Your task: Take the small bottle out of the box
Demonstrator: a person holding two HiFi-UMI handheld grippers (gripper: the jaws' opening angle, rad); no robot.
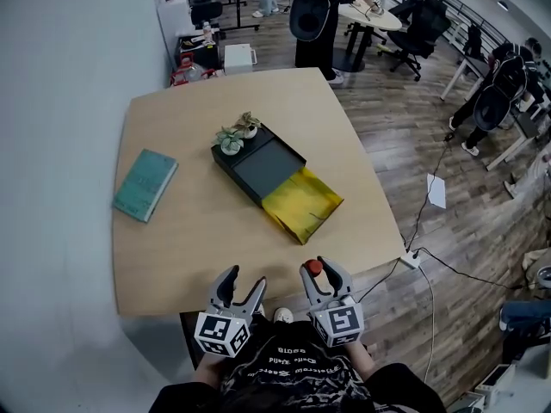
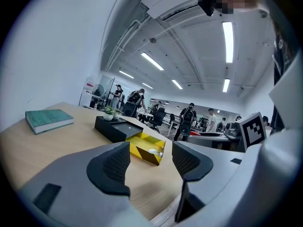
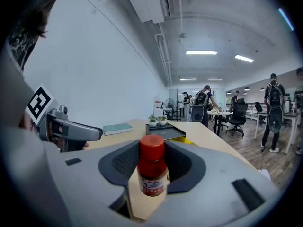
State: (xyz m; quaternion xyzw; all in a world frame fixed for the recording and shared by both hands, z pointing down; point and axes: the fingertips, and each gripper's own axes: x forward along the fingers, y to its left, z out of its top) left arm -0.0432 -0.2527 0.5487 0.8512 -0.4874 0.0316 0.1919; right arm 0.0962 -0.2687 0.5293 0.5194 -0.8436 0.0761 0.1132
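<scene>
- One pale wooden table with rounded corners carries everything; office floor and chairs lie beyond it.
- Flat black box sits mid-table, its yellow-and-black drawer tray slid out toward the person. The tray looks empty from the head view, though a small pale item shows in it from the left gripper view. Can't tell what it is.
- Teal hardcover book lies flat at the left, well apart from the box.
- Left gripper is at the near table edge, jaws wide apart with nothing between them, aimed toward the open tray.
- Right gripper is just beside it, jaws partly spread and clamped on the bottle.
- Two small potted plants stand on the box's far end.
- Small bottle with red cap and red contents is upright between the right pads, over the near table edge, well apart from the box.
- Step: removal looks done, bottle is out and in carry.
- Next: likely find bare table, lower the bottle base-down, keep it upright, then ease the jaws off without tipping it.
</scene>
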